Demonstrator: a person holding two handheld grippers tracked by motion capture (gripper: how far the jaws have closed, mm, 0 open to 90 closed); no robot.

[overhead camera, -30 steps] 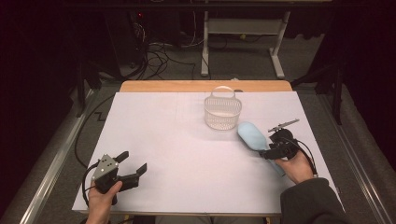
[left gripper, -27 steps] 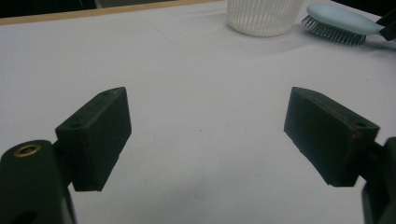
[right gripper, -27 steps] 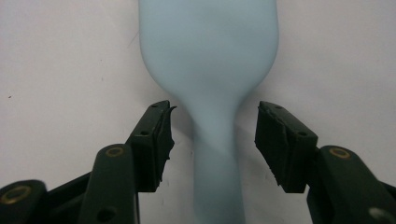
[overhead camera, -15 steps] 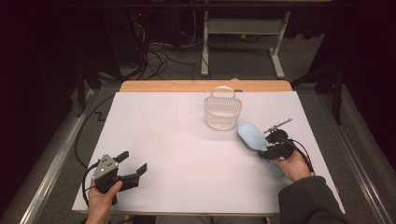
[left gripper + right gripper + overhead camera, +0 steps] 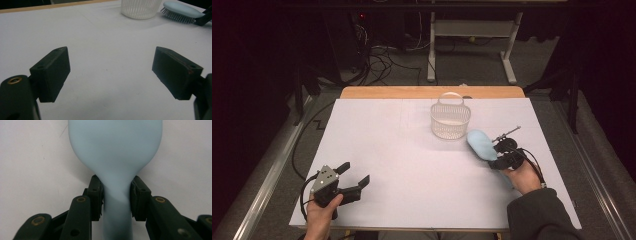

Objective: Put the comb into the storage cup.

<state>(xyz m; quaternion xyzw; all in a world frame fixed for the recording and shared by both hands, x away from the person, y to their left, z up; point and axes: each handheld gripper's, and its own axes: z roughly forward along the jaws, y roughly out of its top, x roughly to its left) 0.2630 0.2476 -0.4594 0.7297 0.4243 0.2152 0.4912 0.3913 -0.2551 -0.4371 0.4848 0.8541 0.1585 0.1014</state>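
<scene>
Table: white table top [image 5: 412,165] with a wooden strip along its far edge.
Basket: white slatted basket [image 5: 450,120] stands upright near the far edge, right of the middle.
Hairbrush: light blue hairbrush [image 5: 481,144] lies bristles down just beside the basket, toward the right edge.
Right gripper: right gripper [image 5: 116,195] is clamped on the hairbrush's neck, jaws touching both sides.
Left gripper: left gripper [image 5: 353,175] sits near the near left corner, jaws spread wide with nothing between them.
</scene>
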